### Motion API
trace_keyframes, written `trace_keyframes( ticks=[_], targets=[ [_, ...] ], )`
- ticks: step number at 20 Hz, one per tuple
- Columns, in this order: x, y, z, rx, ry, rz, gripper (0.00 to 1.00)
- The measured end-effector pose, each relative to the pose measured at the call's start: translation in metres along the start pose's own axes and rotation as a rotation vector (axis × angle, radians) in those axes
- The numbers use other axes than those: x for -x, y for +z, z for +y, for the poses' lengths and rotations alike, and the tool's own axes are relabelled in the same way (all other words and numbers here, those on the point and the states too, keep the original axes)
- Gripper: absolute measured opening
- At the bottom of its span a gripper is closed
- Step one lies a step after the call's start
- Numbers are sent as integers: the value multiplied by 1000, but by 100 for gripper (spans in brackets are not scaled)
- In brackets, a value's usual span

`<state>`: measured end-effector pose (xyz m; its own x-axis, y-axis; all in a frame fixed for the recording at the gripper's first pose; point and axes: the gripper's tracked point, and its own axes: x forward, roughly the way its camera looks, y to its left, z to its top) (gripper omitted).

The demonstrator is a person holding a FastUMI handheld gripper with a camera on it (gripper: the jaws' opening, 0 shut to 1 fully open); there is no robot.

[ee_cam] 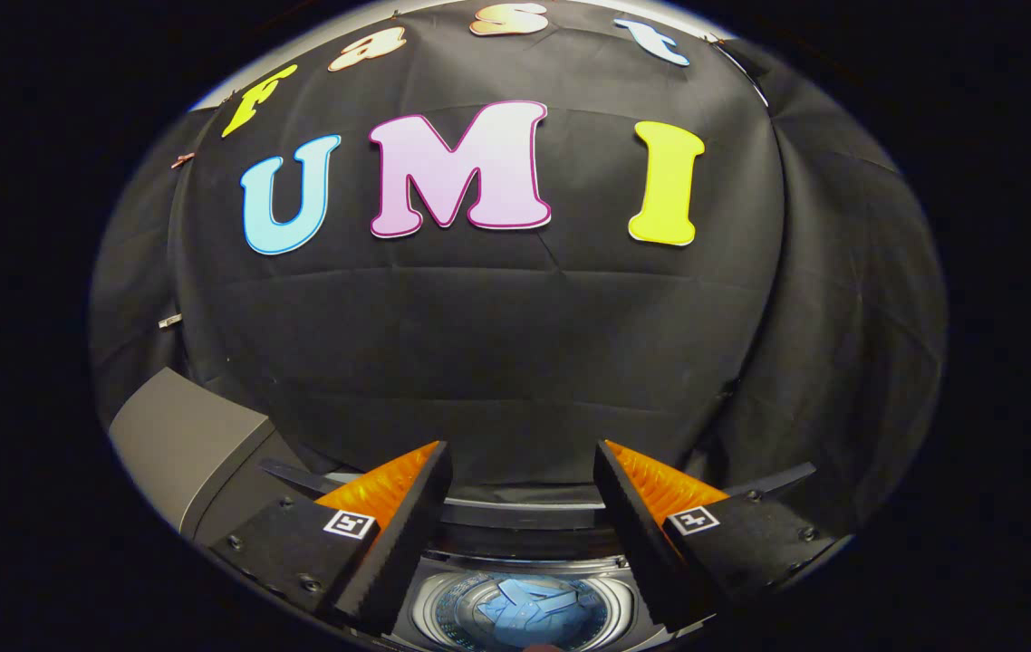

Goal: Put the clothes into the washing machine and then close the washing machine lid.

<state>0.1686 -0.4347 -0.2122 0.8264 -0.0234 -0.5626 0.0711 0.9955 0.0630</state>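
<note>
Clothes, a blue bundle, are seen lying inside the drum of the washing machine, below and between the fingers; the first part of the task is therefore judged as done, as far as the fabric can be made out through the opening. The gripper is held above the tub with its fingers spread wide and nothing between them; the booth's dark cloth wall is faced beyond them. The grey body of the machine is seen to the left of the left finger, and a curved rim of the opening runs between the two fingers; the drum is plainly uncovered, so the lid is judged to be not yet closed. The lid itself cannot be identified with certainty; the thin dark bars rising behind each finger may belong to it, but this cannot be told. What is left is taken to be the closing alone: the lid is to be found, caught or pushed, and brought down over the opening.
</note>
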Motion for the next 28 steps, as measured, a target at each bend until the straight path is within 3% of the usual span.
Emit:
trace_keyframes(
  ticks=[15,17,21,23,28],
  targets=[
    [46,-42,3,-6,-1,25,100],
    [52,-58,5,-12,6,59,100],
    [88,-138,6,54,28,286,100],
    [101,-161,13,78,32,277,100],
    [114,-156,24,94,59,243,100]
  ],
)
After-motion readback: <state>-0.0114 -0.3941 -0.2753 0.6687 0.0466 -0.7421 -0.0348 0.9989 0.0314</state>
